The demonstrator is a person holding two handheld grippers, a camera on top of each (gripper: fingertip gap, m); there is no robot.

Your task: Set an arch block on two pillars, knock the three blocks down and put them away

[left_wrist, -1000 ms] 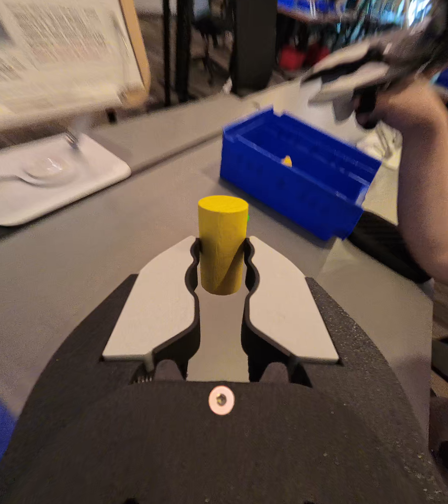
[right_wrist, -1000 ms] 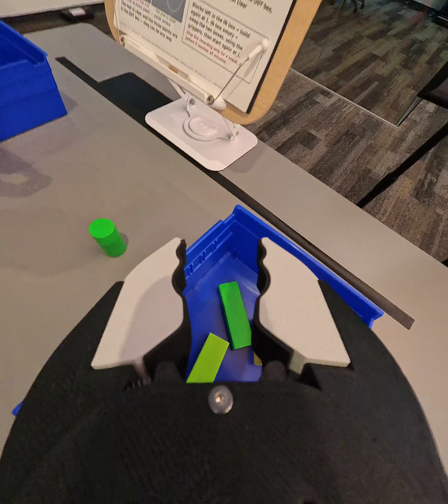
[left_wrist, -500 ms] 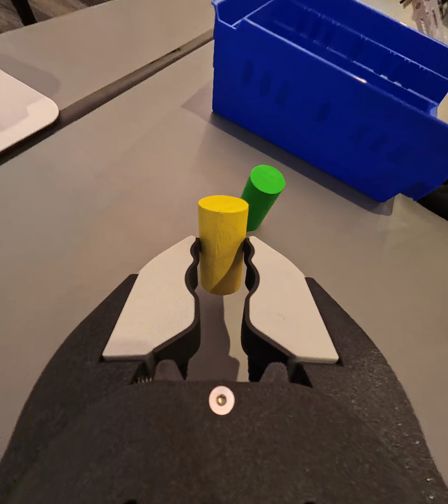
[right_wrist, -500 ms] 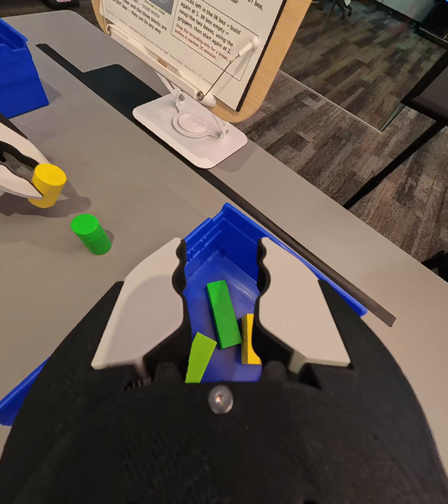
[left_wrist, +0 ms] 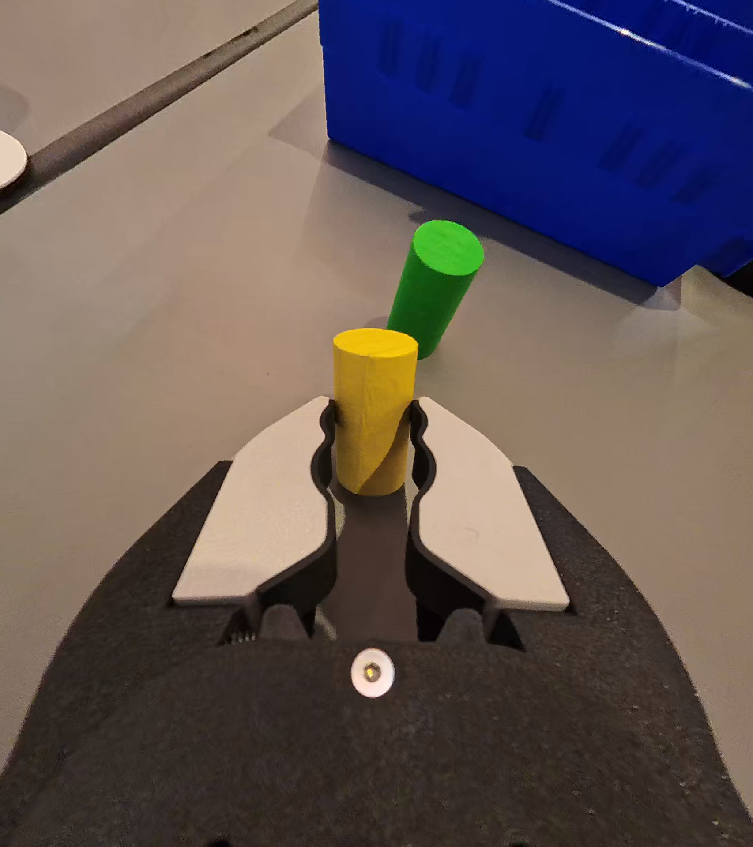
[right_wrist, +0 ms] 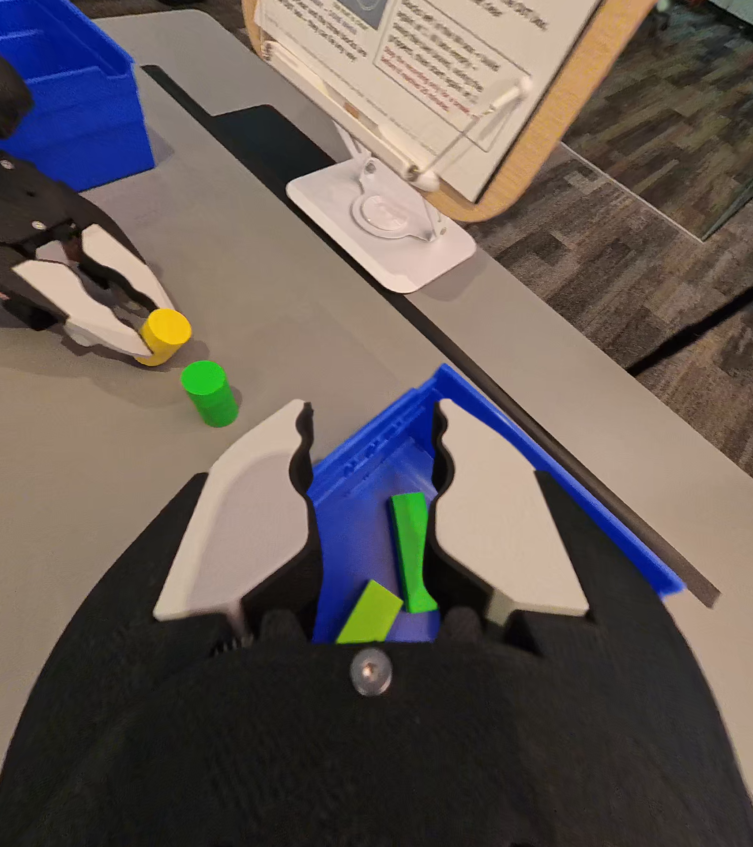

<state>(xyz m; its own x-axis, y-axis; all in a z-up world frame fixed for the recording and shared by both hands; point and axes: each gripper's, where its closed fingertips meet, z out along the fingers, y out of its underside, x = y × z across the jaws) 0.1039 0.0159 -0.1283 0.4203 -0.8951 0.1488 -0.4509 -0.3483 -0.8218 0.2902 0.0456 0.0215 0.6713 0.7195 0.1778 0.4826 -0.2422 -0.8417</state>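
Step in hand, as I judge it: placing the second pillar. The left gripper (left_wrist: 373, 403) carries the yellow cylinder (left_wrist: 373, 412) upright, low over the grey table (left_wrist: 136, 298); whether its base touches the surface I cannot tell. The green cylinder (left_wrist: 434, 286) stands on the table at about 1 o'clock from the yellow one, near but apart, with a blue bin (left_wrist: 549, 114) beyond it at 1 o'clock.

Left jaws: clamped on the yellow cylinder's flanks, partway closed, tips against the wood.

Right gripper (right_wrist: 372, 412): jaws spread wide, nothing between them, hovering over another blue bin (right_wrist: 549, 481). In that bin lie a green flat block (right_wrist: 411, 550) and a lime wedge-like piece (right_wrist: 370, 616); no arch shows clearly.

Next move, my reading: seat the yellow pillar level beside the green, spaced for an arch's span, then release without tipping it. The right must find the arch block.

At 1 o'clock in the right wrist view, a document stand (right_wrist: 388, 229).
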